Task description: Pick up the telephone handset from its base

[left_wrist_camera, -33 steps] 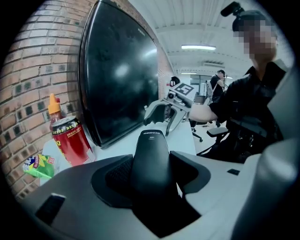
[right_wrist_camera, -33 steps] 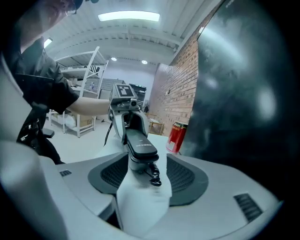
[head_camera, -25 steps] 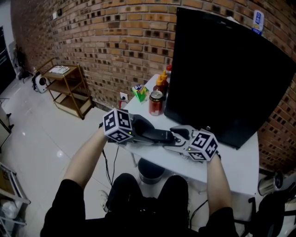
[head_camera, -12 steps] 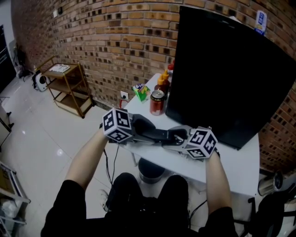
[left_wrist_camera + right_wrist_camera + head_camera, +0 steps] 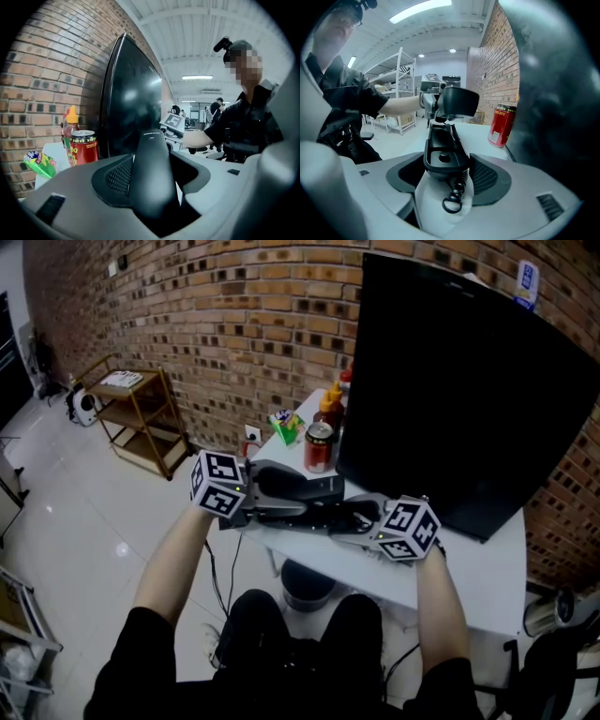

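Observation:
A black telephone handset (image 5: 292,486) hangs just above its base (image 5: 323,517), one end tipped up. My left gripper (image 5: 270,497) is shut on it; in the left gripper view the handset (image 5: 151,173) fills the gap between both pads. The right gripper (image 5: 364,519) sits at the other end of the base (image 5: 443,151), shut on its narrow end. From there the empty cradle shows, with the coiled cord (image 5: 458,190) hanging out and the raised handset (image 5: 458,101) beyond. All of this is near the front edge of the white table (image 5: 469,570).
A large black monitor (image 5: 459,390) stands right behind the phone. A red can (image 5: 317,447), a sauce bottle (image 5: 328,407) and a green packet (image 5: 283,426) stand at the table's far left corner. A wooden shelf cart (image 5: 136,413) stands by the brick wall.
My left gripper has risen and drawn a little left, lifting the handset off the base. The right gripper and the base have stayed in place.

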